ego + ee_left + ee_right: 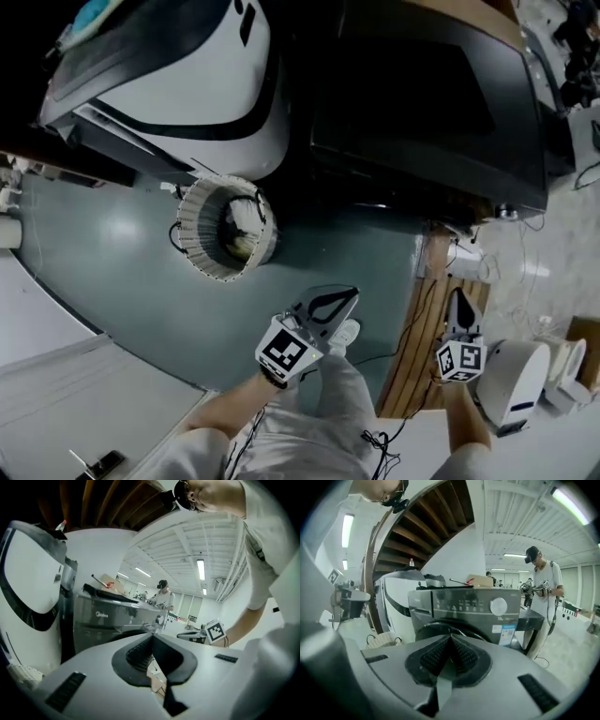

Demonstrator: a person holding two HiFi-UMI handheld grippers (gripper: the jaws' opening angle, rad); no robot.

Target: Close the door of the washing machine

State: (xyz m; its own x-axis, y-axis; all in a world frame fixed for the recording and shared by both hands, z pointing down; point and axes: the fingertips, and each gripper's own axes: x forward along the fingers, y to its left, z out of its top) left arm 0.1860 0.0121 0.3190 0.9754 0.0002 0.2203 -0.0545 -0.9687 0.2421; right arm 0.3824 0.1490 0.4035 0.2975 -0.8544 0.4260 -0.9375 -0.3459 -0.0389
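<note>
both grippers are fully closed, with nothing between the jaws: left gripper [345,298], right gripper [458,305]. the washer [473,609] stands on the far side of the floor, well apart from both. its door [436,627] shows only as a dark ring low on the front; whether it is latched cannot be told.

risk: closed jaws pushing on the curved door may slip off, and a weak push may leave it unlatched.

obstructions: basket [225,228] on the floor, left of the washer; wooden post [424,328] beside the right gripper; white appliance [187,84] at far left.
</note>
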